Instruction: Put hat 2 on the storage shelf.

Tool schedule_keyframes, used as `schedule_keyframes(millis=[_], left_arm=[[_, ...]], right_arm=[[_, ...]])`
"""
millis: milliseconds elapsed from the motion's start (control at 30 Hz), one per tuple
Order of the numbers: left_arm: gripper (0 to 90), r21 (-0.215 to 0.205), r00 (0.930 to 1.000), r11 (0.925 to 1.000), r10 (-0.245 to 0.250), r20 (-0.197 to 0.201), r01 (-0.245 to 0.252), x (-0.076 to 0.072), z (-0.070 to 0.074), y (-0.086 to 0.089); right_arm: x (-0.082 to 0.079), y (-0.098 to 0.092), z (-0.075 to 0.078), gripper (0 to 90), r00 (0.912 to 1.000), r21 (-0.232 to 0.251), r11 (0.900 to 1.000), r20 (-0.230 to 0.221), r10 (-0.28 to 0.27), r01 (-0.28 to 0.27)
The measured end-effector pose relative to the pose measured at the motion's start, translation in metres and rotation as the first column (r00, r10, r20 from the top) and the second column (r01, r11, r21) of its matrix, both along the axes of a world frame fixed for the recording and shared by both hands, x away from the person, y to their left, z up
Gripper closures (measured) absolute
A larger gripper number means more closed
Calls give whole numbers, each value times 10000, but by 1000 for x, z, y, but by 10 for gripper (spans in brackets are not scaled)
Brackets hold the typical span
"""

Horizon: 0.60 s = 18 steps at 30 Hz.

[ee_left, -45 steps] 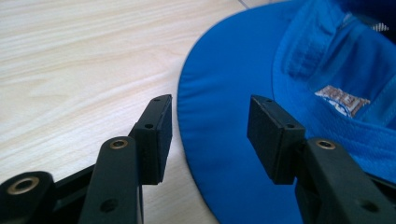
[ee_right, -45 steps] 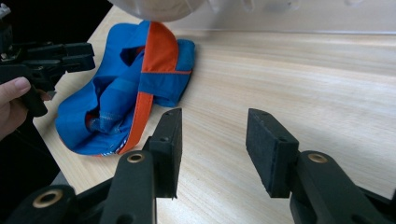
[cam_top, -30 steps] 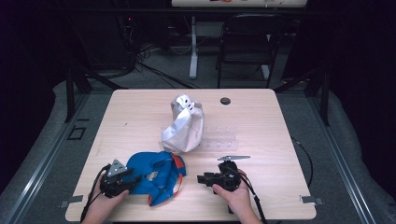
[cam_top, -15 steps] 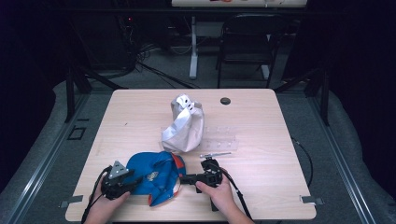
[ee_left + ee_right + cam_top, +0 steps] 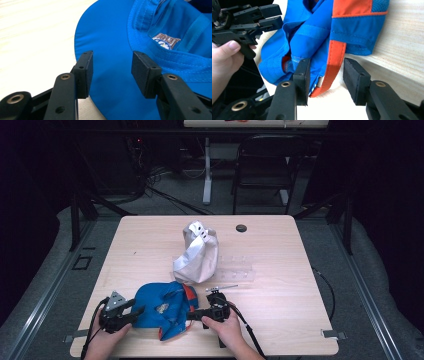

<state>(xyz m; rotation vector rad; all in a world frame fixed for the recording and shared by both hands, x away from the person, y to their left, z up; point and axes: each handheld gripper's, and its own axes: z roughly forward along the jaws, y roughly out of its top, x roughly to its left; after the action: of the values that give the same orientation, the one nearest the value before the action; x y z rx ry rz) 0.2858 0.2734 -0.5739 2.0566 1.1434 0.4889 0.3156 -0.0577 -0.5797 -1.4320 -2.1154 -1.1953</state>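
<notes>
Barely begun: crumpled blue fabric cap with orange trim (image 5: pixel 165 309) ungripped; left gripper (image 5: pixel 112 72) spread over brim, right gripper (image 5: pixel 325 80) spread around orange edge.

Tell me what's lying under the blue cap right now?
The blue cap rests on the bare wooden table. Its brim lies flat on the wood, and orange trim shows at the edge. Anything beneath the crumpled crown is covered.
</notes>
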Motion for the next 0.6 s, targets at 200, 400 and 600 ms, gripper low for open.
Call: schedule_keyframes(millis=[200, 400, 600], left_arm=[[526, -20, 10000, 10000, -64, 48, 64, 0, 0, -1], [526, -49, 10000, 10000, -9, 55, 9, 0, 0, 1], [525, -64, 10000, 10000, 41, 90, -41, -1, 3, 4]], right_arm=[[0, 3, -4, 743, 9987, 209, 9992, -363, 362, -355], [-2, -4, 5, 776, 9964, 902, 9951, -711, 465, -400], [-5, -24, 24, 777, 9922, 1412, 9898, -1201, 336, -164]])
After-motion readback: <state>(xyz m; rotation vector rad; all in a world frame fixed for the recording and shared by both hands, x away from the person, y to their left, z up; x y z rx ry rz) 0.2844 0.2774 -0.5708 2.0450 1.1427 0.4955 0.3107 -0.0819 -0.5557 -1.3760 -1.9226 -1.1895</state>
